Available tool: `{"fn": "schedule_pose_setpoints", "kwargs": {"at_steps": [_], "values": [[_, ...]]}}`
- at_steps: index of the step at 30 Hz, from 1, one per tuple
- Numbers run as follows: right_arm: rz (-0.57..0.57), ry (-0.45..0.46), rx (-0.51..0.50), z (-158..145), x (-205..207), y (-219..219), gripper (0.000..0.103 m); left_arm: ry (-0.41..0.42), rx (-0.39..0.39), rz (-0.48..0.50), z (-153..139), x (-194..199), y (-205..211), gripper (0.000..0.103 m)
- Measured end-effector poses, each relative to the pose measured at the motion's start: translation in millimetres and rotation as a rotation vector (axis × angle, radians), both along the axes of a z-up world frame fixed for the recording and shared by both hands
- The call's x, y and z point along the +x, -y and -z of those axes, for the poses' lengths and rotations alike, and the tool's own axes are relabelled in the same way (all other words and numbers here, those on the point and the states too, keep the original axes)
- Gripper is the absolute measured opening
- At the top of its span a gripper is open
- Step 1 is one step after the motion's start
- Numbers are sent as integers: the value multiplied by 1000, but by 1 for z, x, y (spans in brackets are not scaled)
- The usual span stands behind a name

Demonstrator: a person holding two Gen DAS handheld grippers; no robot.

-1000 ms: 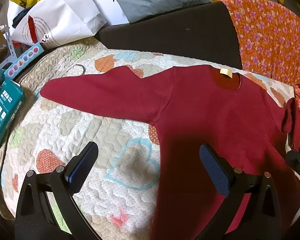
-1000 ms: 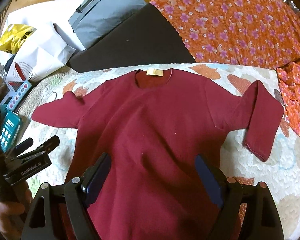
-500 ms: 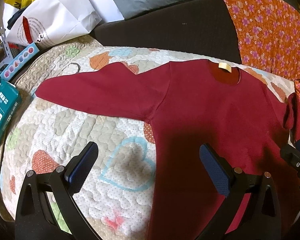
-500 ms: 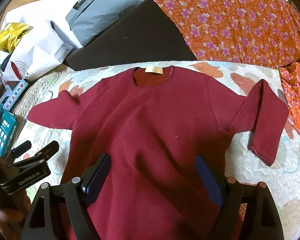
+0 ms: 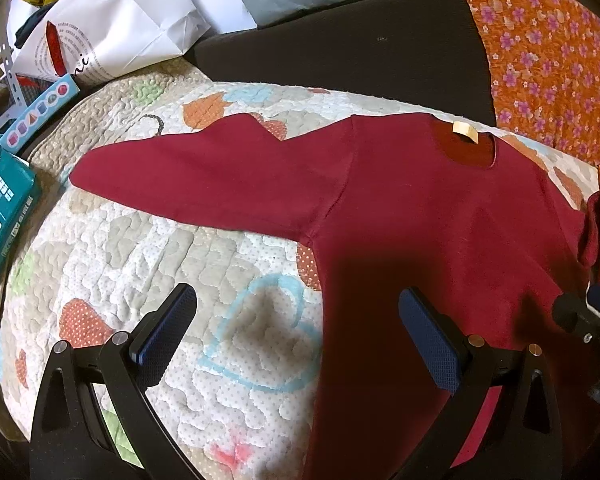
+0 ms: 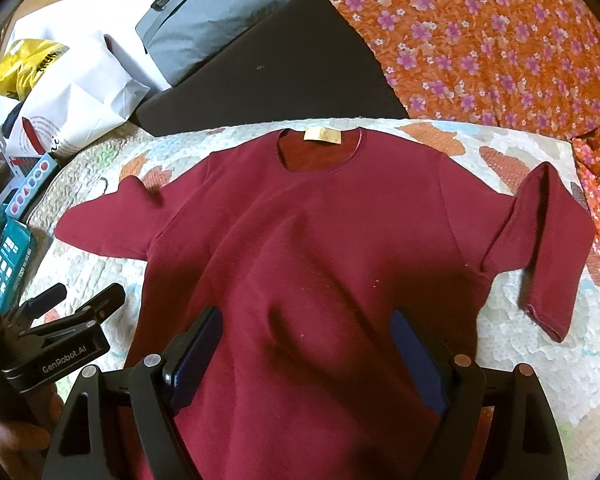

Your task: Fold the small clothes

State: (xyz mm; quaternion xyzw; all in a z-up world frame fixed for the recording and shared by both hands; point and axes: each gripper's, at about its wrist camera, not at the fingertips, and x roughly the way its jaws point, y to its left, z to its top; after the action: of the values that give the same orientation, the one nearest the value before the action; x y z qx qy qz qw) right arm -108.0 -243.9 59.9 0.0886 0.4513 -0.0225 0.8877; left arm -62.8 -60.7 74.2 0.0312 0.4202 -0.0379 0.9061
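Note:
A dark red long-sleeved top [image 6: 320,240] lies flat, front up, on a patterned quilt [image 5: 140,248]. Its collar label [image 6: 322,135] points away. The left sleeve [image 5: 204,180] is spread out flat. The right sleeve [image 6: 548,248] is bent back on itself. My left gripper [image 5: 298,320] is open above the top's left side edge, one finger over the quilt, one over the fabric. It also shows in the right wrist view [image 6: 88,302]. My right gripper [image 6: 306,344] is open above the lower body of the top. Both hold nothing.
An orange flowered cloth [image 6: 500,40] lies at the back right. A dark cushion [image 6: 268,76], a grey bag [image 6: 212,12] and a white paper bag [image 5: 116,28] sit behind the quilt. A teal box [image 5: 0,216] lies at the left edge.
Both grippers have drifted slightly; the top sits a little lower in the left view and shifted left in the right view. Jaws stay open. The top has not been moved.

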Motion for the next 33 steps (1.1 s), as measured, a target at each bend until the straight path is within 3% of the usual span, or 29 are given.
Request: {"fn": "schedule_pose_setpoints", "kwargs": {"at_steps": [33], "values": [[-28,-29,9,21,23,-12,85,-40,9,-48,16,20,-12,102]]}}
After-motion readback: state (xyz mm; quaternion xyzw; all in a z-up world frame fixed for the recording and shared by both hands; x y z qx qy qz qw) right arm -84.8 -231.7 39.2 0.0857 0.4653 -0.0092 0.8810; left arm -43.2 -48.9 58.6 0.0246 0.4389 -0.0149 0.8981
